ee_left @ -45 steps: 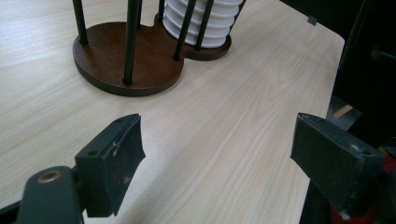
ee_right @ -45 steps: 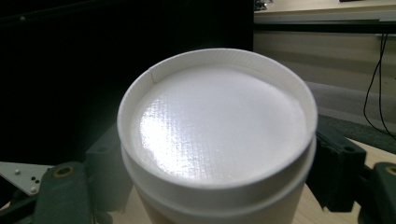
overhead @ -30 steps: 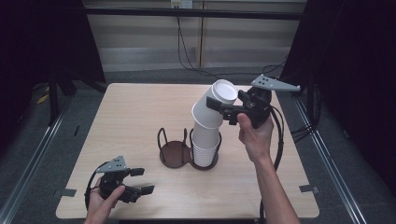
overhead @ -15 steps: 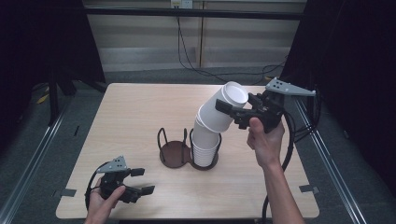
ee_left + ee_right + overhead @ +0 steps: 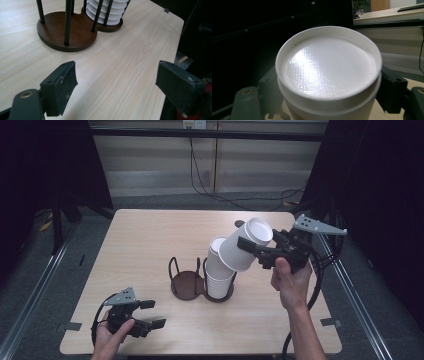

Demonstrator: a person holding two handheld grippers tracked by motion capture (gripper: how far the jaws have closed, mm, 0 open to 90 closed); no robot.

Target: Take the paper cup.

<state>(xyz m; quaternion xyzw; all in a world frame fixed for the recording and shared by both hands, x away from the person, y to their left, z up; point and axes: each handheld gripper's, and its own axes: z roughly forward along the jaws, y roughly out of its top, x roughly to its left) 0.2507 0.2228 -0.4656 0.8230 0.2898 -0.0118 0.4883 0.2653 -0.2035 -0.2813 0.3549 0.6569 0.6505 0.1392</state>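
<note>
Tilting right of centre in the high view, the right gripper (image 5: 252,249) clamps an upturned white paper cup (image 5: 246,245) above the stacked white cups (image 5: 218,275); tip further and it could slip. Left gripper (image 5: 150,314) waits bottom left, part-open, empty

White paper cup (image 5: 245,245), tilted, aloft

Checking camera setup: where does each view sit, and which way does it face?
High view: above the near table edge, facing forward and down; both forearms, left gripper, right gripper.
Left gripper view: low over the table, facing the cup holder; open jaws.
Right gripper view: faces the paper cup, its base up.
Shared: holder and cup stack.
</note>
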